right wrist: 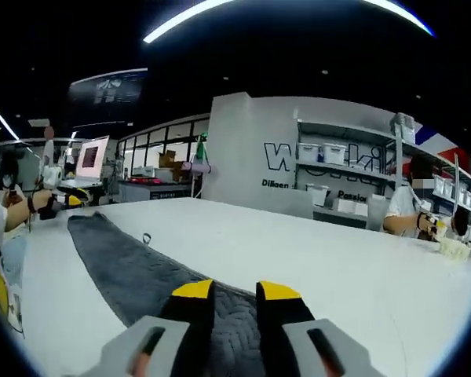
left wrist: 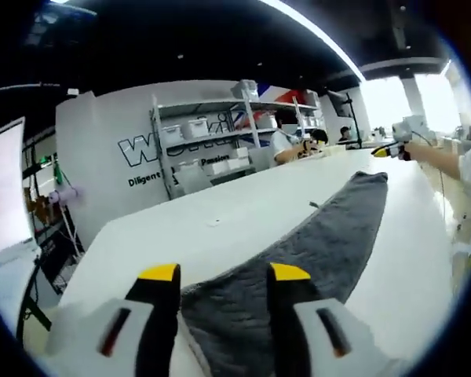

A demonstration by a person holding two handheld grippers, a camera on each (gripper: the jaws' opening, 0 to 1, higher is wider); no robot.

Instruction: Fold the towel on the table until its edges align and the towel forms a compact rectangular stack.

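A long dark grey towel (left wrist: 314,236) lies stretched out flat on the white table (left wrist: 235,212). My left gripper (left wrist: 224,273) hangs over the towel's near end, open, its yellow-tipped jaws wide apart with cloth showing between them. Far off at the other end, a person's arm holds the right gripper (left wrist: 391,151). In the right gripper view the towel (right wrist: 133,267) runs away to the left, and my right gripper (right wrist: 235,290) stands open above its near end, jaws closer together. The left gripper (right wrist: 63,200) shows beyond the towel's far end.
Seated people (left wrist: 298,145) work at the table's far side near white shelving (left wrist: 204,149) with bins. A lettered grey wall (right wrist: 251,157) stands behind. A monitor (right wrist: 92,161) sits on a desk at the left. The table's edge (left wrist: 432,259) runs beside the towel.
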